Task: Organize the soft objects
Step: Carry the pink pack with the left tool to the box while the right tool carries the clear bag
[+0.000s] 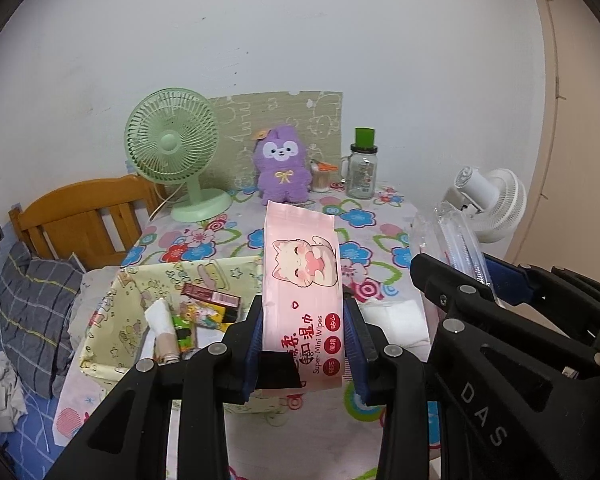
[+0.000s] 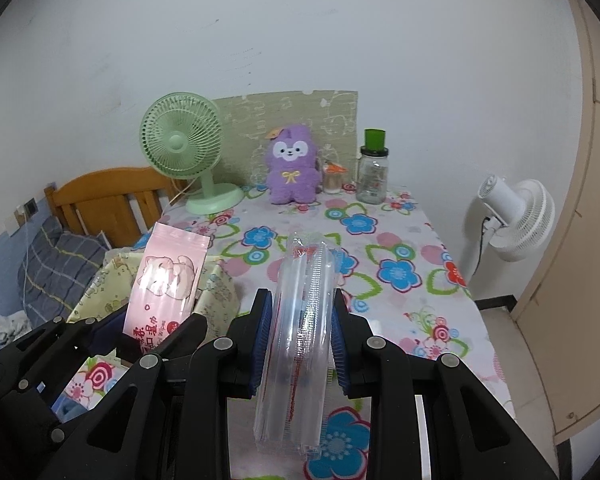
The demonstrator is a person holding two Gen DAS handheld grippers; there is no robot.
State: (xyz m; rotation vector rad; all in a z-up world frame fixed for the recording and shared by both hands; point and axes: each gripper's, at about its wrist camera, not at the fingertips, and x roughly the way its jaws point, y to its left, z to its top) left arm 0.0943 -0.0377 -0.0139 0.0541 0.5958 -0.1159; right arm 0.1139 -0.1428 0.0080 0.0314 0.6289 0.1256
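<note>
Above the flowery tablecloth table (image 2: 432,240), the left gripper (image 1: 303,340) squeezes a soft pink wet-wipes pack (image 1: 300,276) near the yellow cloth basket (image 1: 100,320), and the right gripper (image 2: 300,344) squeezes a clear plastic packet (image 2: 300,320) (slippery-looking), which may slide out or bump the other.

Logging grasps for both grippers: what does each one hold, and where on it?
Left gripper pinches the pink wet wipes pack across its lower end. Right gripper clamps the clear plastic packet around its middle.
</note>
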